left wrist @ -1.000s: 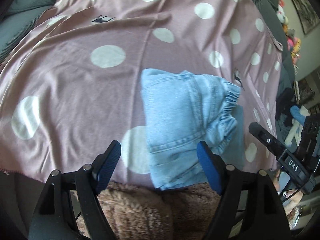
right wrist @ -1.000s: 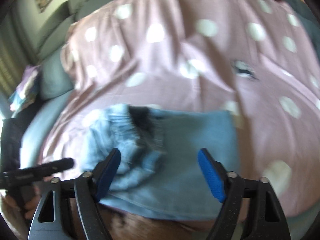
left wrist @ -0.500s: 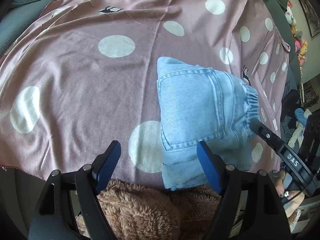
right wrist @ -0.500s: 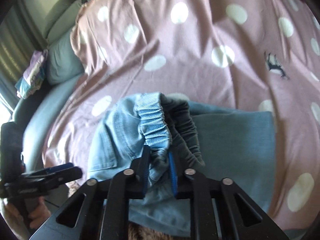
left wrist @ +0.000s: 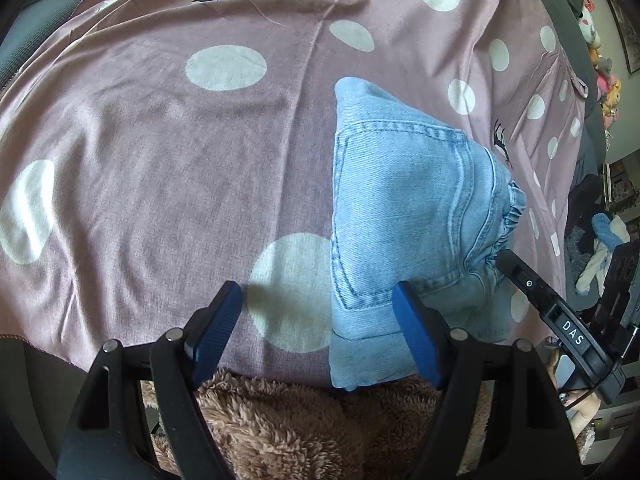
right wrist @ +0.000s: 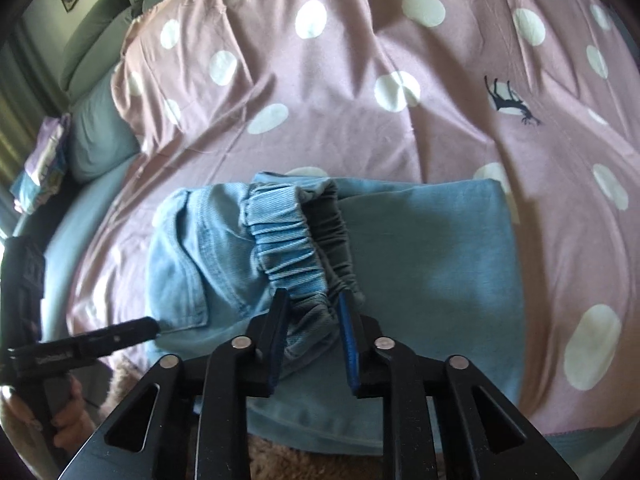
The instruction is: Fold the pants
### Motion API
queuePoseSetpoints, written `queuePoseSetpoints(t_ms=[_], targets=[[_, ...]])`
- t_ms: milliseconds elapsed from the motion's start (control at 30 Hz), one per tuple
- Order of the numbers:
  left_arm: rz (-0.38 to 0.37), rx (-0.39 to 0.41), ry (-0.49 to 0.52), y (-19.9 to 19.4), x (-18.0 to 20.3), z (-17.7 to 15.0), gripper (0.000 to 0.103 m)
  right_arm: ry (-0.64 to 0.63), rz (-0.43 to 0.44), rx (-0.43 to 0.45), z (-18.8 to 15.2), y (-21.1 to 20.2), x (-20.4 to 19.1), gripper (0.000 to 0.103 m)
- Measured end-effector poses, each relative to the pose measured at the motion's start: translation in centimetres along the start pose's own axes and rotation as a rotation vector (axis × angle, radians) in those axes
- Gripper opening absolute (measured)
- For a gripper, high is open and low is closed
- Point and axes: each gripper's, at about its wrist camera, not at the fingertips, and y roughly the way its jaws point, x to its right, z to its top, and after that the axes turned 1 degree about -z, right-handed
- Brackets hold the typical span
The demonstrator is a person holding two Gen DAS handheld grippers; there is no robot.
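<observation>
The blue pants (right wrist: pixel 420 264) lie folded near the bed's (left wrist: pixel 160 140) front edge. The right tool (right wrist: pixel 312 312) pinches the stretchy waistband (right wrist: pixel 288 256), its jaws just opening a little. The left tool (left wrist: pixel 316 320) is wide open, holding nothing. Next, I think, lay the waistband flat and let go.

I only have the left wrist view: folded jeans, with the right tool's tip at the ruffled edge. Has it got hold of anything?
Observer: Yes. The right wrist view shows the right tool with the elastic waistband of the pants bunched between its pads. Its jaws have just been opening a little, and cloth fills the gap.
Operator: What is under that waistband?
Observer: A flat folded layer of the pants, spread out on the dotted sheet.
Operator: Where does my left tool sit from there?
Observer: One finger of the left tool reaches the pocket-side edge of the pants. I can't tell whether it touches.
</observation>
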Motion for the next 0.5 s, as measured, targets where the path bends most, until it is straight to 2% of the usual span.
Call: queuePoseSetpoints(t_ms=[67,133,200,333,500], targets=[[0.0,0.0,0.001,0.0,0.0,0.0,0.077,-0.003,-0.006,-0.003,0.1,0.1,0.2,0.031],[0.002,0.001,0.0,-0.1,0.0,-0.1,0.077,-0.001,-0.022,-0.01,0.2,0.4,0.5,0.044],[0.007,0.002,0.002,-0.3,-0.1,-0.2,0.077,0.006,-0.019,-0.019,0.3,0.8,0.9,0.045],[0.012,0.003,-0.009,-0.4,-0.3,-0.1,0.077,0.058,0.078,-0.053,0.5,1.9,1.7,0.047],[0.018,0.004,-0.015,-0.7,-0.5,-0.2,0.077,0.061,0.118,-0.064,0.5,3.0,1.4,0.048]])
